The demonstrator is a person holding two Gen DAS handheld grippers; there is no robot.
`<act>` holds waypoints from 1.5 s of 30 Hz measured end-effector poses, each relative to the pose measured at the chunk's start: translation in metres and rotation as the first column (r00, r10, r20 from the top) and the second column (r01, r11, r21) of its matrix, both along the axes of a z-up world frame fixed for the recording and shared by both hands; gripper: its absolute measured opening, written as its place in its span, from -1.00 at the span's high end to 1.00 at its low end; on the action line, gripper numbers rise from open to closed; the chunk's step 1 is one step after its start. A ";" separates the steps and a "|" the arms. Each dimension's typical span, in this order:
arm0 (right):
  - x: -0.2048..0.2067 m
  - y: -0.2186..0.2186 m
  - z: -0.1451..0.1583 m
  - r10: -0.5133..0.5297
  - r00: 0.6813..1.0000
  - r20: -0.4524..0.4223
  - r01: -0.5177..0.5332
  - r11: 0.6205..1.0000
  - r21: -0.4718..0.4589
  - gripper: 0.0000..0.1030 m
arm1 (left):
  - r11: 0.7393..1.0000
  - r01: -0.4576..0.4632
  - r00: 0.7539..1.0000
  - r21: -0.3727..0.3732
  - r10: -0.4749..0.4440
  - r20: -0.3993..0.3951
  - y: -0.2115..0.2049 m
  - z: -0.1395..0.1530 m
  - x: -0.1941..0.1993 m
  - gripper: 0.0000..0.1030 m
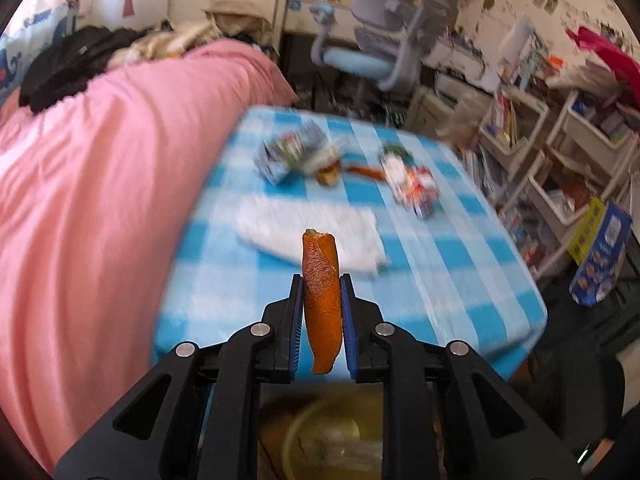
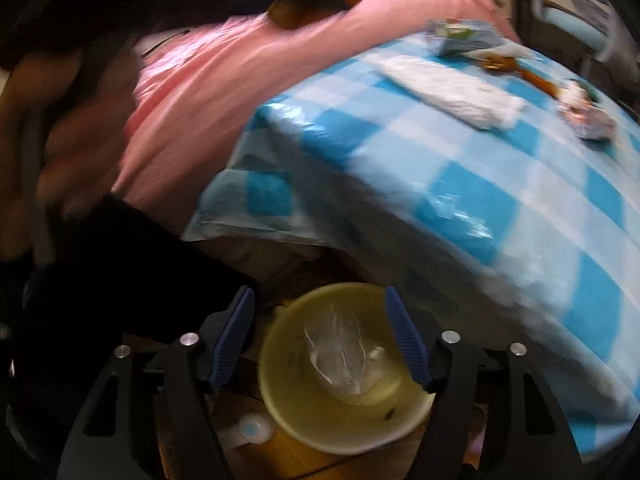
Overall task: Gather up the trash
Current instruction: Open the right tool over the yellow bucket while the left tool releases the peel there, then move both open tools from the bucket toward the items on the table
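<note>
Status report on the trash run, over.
Left gripper shut on orange peel. Right gripper open, empty, above yellow bin. Cartons and tissue left on table. Nothing blocking.

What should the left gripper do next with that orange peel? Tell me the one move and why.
Probably carry the orange peel back over the yellow bin and open. The left gripper is shut on the peel above the checked table, while the bin sits below at the table's edge. The right gripper hangs open above it, with only a clear wrapper inside.
</note>
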State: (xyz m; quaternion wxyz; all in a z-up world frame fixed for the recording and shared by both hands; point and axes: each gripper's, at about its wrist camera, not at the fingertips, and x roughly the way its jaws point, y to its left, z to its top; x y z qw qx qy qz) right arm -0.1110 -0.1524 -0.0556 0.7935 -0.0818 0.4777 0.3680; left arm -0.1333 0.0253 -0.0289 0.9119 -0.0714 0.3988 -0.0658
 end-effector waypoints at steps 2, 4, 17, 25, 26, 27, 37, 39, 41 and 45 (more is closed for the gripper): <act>-0.002 -0.020 0.007 -0.074 0.997 0.016 0.074 0.997 0.000 -0.42 | 1.000 0.023 0.999 0.001 -0.023 -0.046 -0.012 -0.015 -0.016 0.67; 0.000 -0.037 0.010 -0.133 0.991 0.026 0.133 0.991 -0.005 -0.45 | 0.999 0.044 0.995 -0.002 -0.044 -0.091 -0.023 -0.028 -0.030 0.67; -0.003 -0.034 0.003 -0.164 0.978 0.126 0.182 0.972 -0.146 -0.70 | 0.999 0.030 0.982 0.046 -0.020 -0.190 -0.038 -0.059 -0.078 -0.37; -0.003 -0.030 -0.002 -0.175 0.977 0.123 0.195 0.967 -0.167 -0.76 | 0.986 -0.147 0.988 0.076 0.150 -0.036 -0.018 -0.036 -0.066 -0.69; -0.004 -0.029 0.000 -0.178 0.975 0.135 0.200 0.965 -0.171 -0.80 | 0.985 -0.160 0.987 0.071 0.162 -0.016 -0.017 -0.032 -0.065 -0.71; -0.005 -0.028 0.002 -0.181 0.972 0.150 0.205 0.964 -0.171 -0.83 | 0.983 -0.173 0.985 0.068 0.173 0.003 -0.016 -0.030 -0.065 -0.74; 0.005 -0.019 -0.007 -0.163 0.965 0.204 0.206 0.956 -0.211 -0.85 | 0.971 -0.213 0.976 0.113 0.206 0.067 -0.018 -0.020 -0.026 -0.78; 0.007 -0.022 -0.008 -0.177 0.963 0.201 0.217 0.956 -0.197 -0.85 | 0.968 -0.231 0.971 0.097 0.223 0.088 -0.016 -0.014 -0.011 -0.78; 0.009 -0.022 -0.010 -0.183 0.963 0.197 0.221 0.957 -0.190 -0.85 | 0.966 -0.246 0.967 0.077 0.239 0.090 -0.014 -0.013 -0.004 -0.78; 0.011 -0.016 -0.015 -0.171 0.965 0.199 0.212 0.955 -0.209 -0.85 | 0.965 -0.264 0.964 0.012 0.263 0.039 -0.007 -0.026 0.003 -0.78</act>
